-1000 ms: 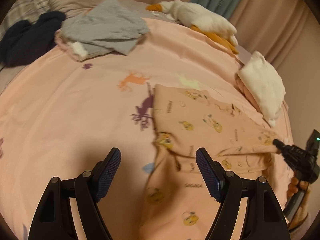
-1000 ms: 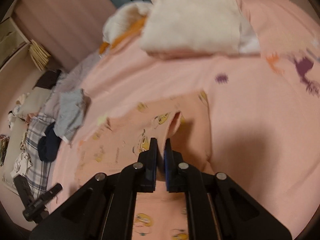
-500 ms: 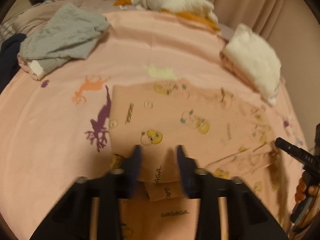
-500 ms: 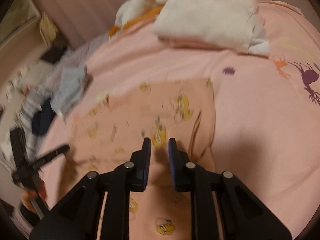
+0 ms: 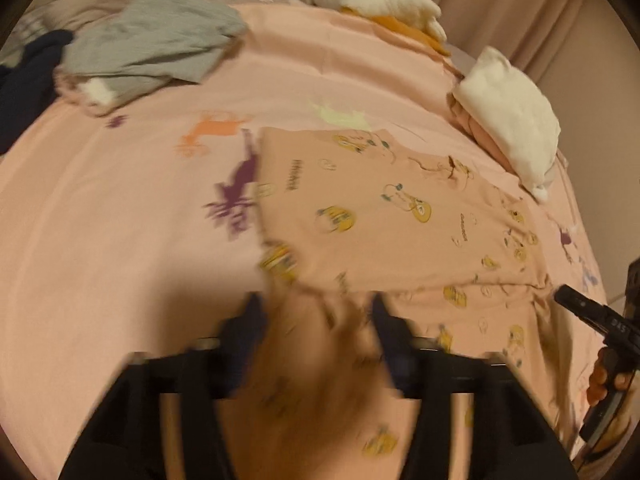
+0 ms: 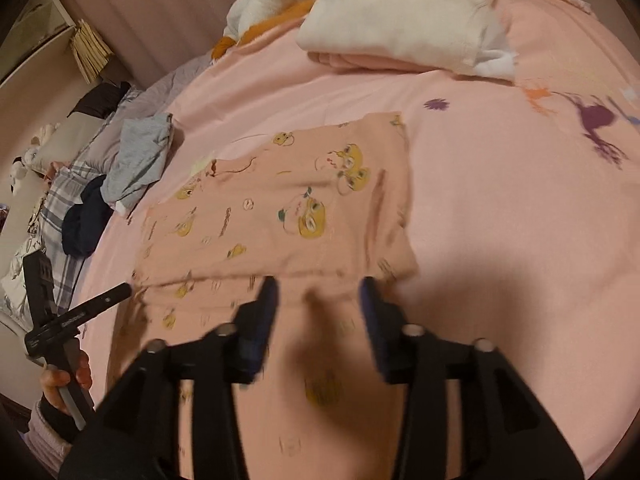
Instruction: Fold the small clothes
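With the pink printed garment [image 5: 384,216] spread on the bed [image 5: 120,240] near the white folded pile [image 5: 512,120], both left tongs [image 5: 316,332] and right tongs [image 6: 318,312] are opening, nothing gripped, so the fresh fold could be dragged askew by snagging pads.

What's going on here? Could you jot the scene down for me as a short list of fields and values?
surface: bed sheet, pink with animal prints
garment being folded: pink cartoon-print top, lying flat, near edge folded over
left gripper: jaws opening, blurred, fabric between them
right gripper: jaws opening over the top's near edge
folded stack: white and pink clothes
unfolded pile: grey garment
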A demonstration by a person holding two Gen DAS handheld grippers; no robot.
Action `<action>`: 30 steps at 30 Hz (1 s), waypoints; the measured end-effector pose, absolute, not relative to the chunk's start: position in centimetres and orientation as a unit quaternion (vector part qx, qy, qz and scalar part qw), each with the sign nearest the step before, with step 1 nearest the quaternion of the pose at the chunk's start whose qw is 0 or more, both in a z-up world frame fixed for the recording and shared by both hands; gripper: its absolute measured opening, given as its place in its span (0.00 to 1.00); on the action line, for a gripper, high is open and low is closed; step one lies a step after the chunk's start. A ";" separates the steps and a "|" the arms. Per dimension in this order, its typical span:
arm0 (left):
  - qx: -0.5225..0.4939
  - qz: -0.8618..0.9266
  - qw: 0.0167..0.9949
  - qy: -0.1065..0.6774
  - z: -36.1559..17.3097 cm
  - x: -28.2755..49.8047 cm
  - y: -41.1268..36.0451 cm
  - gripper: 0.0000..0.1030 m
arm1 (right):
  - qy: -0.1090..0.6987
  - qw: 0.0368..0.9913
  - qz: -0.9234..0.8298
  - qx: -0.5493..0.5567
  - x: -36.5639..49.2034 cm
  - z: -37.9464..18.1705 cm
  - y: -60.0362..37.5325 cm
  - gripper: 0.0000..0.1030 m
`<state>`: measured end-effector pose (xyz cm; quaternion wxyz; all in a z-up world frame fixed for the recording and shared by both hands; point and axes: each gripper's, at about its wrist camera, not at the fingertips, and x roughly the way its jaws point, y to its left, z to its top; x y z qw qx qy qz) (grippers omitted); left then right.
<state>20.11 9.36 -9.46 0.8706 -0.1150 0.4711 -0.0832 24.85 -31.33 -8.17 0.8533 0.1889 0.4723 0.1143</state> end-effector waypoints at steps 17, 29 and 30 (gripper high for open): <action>-0.283 -0.185 0.797 0.501 -12.6 10.7 12.7 0.64 | 0.528 0.773 0.175 0.306 14.2 -12.4 -33.2 0.49; -0.313 -0.248 0.757 0.517 -13.0 4.8 12.4 0.64 | 0.543 0.725 0.230 0.356 8.6 -13.0 -32.3 0.46; -0.312 -0.250 0.757 0.517 -13.0 4.5 12.3 0.64 | 0.544 0.723 0.233 0.356 8.2 -13.0 -32.1 0.46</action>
